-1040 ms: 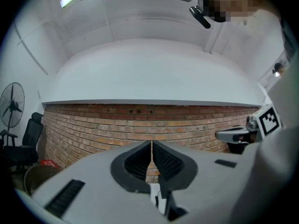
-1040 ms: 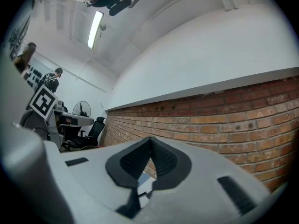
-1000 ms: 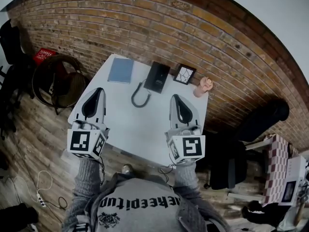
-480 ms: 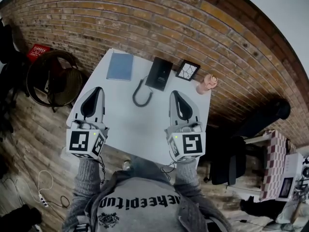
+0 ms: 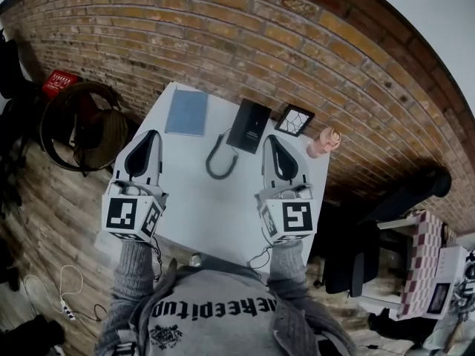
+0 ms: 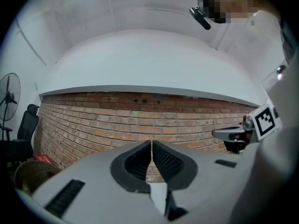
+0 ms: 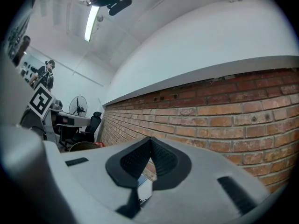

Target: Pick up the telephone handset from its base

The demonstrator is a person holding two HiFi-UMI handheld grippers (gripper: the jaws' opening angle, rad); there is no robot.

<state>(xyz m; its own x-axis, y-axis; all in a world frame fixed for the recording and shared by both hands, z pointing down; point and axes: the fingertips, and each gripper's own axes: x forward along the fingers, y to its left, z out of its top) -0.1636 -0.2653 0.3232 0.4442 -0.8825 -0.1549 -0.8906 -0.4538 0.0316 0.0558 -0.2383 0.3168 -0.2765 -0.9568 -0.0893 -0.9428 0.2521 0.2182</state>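
In the head view a black telephone (image 5: 249, 125) lies at the far side of the white table (image 5: 200, 199), handset on its base, with its dark cord (image 5: 221, 156) curling toward me. My right gripper (image 5: 272, 139) hovers just right of the phone's near end, jaws shut and empty. My left gripper (image 5: 151, 135) is over the table's left part, well left of the cord, also shut on nothing. In the left gripper view the left gripper (image 6: 151, 143) faces the brick wall with its pads touching. The right gripper (image 7: 150, 139) shows the same in its own view.
A blue notebook (image 5: 186, 113) lies far left on the table, and a small picture frame (image 5: 295, 120) and a pink figure (image 5: 324, 142) stand at the far right. A round wicker basket (image 5: 82, 124) sits on the floor to the left, a black chair (image 5: 356, 251) to the right.
Both grippers have moved forward over the table toward the wall. The right one's tip now sits closer to the telephone. Both stayed shut.
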